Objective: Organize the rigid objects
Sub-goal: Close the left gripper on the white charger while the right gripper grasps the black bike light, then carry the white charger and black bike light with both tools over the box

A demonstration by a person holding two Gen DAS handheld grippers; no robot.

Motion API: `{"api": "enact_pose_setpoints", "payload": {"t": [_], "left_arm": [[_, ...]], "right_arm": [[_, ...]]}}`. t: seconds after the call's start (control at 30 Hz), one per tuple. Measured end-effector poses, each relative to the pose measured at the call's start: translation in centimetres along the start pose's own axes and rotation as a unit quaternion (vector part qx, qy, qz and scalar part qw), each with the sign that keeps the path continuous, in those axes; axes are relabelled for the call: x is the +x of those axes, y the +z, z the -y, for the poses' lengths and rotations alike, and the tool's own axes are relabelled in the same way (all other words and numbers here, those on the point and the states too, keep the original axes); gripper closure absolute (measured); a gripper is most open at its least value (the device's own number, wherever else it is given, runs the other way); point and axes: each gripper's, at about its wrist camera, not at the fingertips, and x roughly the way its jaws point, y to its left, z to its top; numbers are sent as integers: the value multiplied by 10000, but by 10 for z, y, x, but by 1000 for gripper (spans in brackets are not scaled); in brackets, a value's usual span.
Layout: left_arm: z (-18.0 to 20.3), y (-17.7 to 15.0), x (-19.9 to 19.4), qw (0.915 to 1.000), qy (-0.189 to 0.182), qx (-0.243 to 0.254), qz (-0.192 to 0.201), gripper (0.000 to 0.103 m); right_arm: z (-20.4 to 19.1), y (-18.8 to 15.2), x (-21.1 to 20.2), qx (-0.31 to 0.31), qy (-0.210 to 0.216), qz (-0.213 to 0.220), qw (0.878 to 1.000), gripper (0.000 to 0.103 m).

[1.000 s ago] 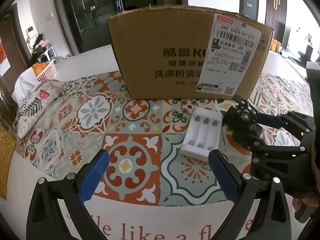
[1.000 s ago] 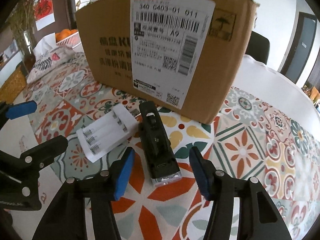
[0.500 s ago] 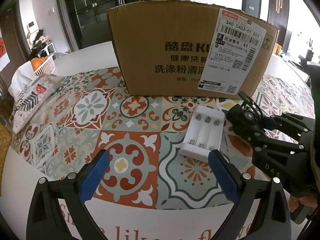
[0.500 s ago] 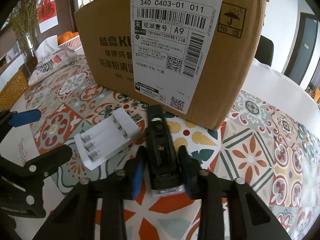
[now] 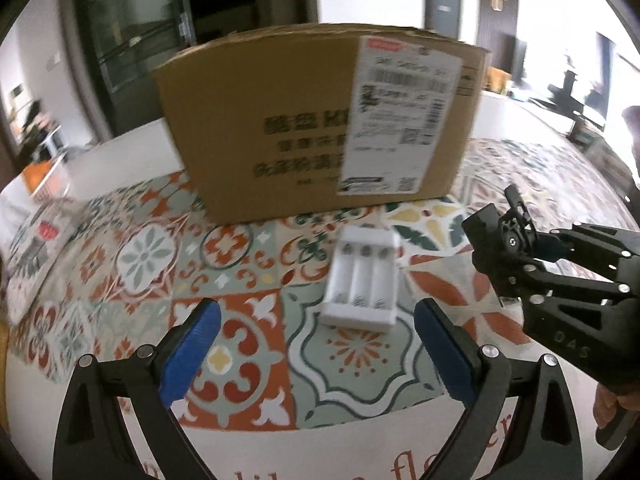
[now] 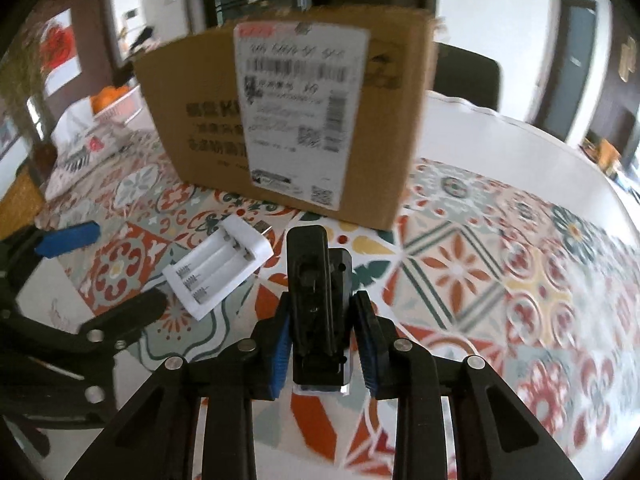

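A white battery charger (image 5: 362,282) lies on the patterned tablecloth just ahead of my open, empty left gripper (image 5: 316,344); it also shows in the right wrist view (image 6: 218,268). My right gripper (image 6: 322,336) is shut on a black device (image 6: 316,304) and holds it tilted up off the cloth. In the left wrist view the right gripper (image 5: 532,264) and the black device (image 5: 486,228) are at the right. A large cardboard box (image 5: 320,120) with a white shipping label stands behind the charger, and it shows in the right wrist view (image 6: 288,116).
The patterned tablecloth (image 6: 500,280) covers a white round table (image 6: 500,136). A basket of oranges (image 6: 110,100) and a floral cushion (image 5: 36,240) sit at the far left. A dark chair (image 6: 468,76) stands behind the table.
My right gripper closed on the black device and lifted it off the cloth, tilting it. Both cameras rose and pulled back a little. The left gripper stayed open.
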Motion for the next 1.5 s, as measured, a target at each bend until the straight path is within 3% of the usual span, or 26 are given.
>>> {"api": "enact_pose_setpoints", "payload": {"t": [0.2, 0.5, 0.77, 0.83, 1.07, 1.5], "left_arm": [[10, 7, 17, 9993, -196, 329, 32, 14], [23, 10, 46, 9986, -317, 404, -131, 35], [22, 9, 56, 9986, -472, 187, -150, 44], [23, 8, 57, 9985, -501, 186, -137, 53], [22, 10, 54, 9983, -538, 160, -146, 55], [-1, 19, -1, 9989, -439, -3, 178, 55]], "right_arm": [[4, -11, -11, 440, -420, -77, 9981, 73], [17, -22, 2, 878, -412, -250, 9950, 73], [19, -20, 6, 887, -371, -218, 9951, 73], [20, -20, 7, 920, -350, -221, 9949, 73], [20, -20, 9, 1011, -264, -247, 9942, 73], [8, -7, -18, 981, -202, 8, 9950, 73]]}}
